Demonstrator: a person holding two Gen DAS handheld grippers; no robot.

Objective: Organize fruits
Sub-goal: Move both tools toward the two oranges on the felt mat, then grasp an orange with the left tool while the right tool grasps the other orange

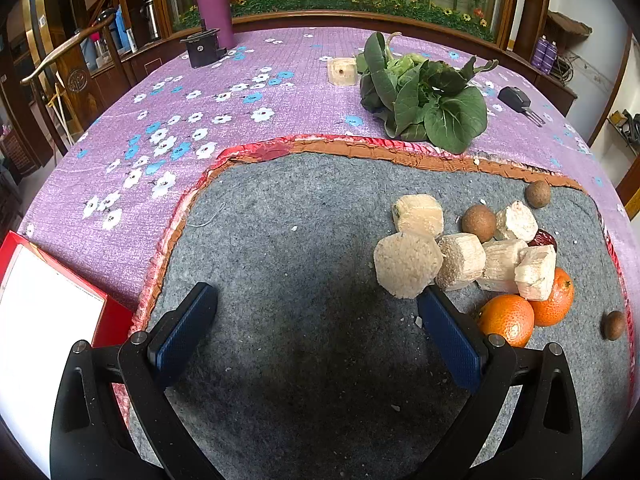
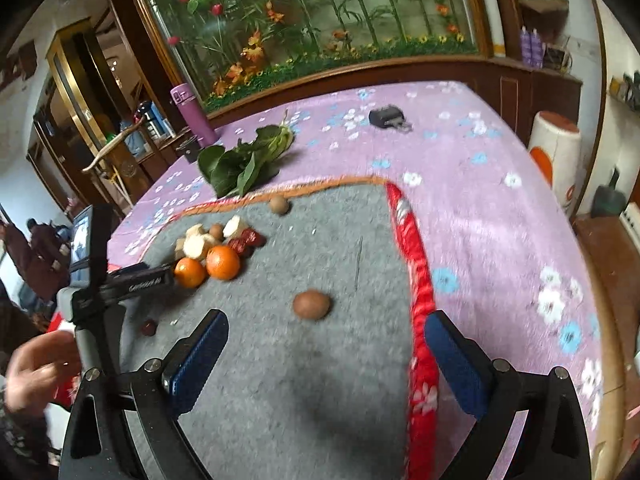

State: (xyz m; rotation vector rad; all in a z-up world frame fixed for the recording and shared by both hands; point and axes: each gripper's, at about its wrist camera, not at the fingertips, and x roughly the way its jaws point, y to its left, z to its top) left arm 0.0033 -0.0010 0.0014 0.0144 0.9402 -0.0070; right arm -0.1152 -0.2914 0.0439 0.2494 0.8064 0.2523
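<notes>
Left gripper (image 1: pixel 316 320): jaws spread wide, nothing between them, over bare grey felt mat (image 1: pixel 304 216); its right fingertip touches or sits just beside a pale sugarcane chunk (image 1: pixel 406 264).
Fruit pile: sugarcane chunks, brown longans (image 1: pixel 479 223), red dates (image 2: pixel 248 240) and two oranges (image 1: pixel 507 319) clustered on the mat's right part in the left wrist view.
Leafy greens (image 1: pixel 424 96): on the purple flowered cloth (image 1: pixel 200 120), beyond the mat's edge.
Right gripper (image 2: pixel 326 342): jaws wide apart, holding nothing; a lone longan (image 2: pixel 312 305) lies on the mat just ahead.
</notes>
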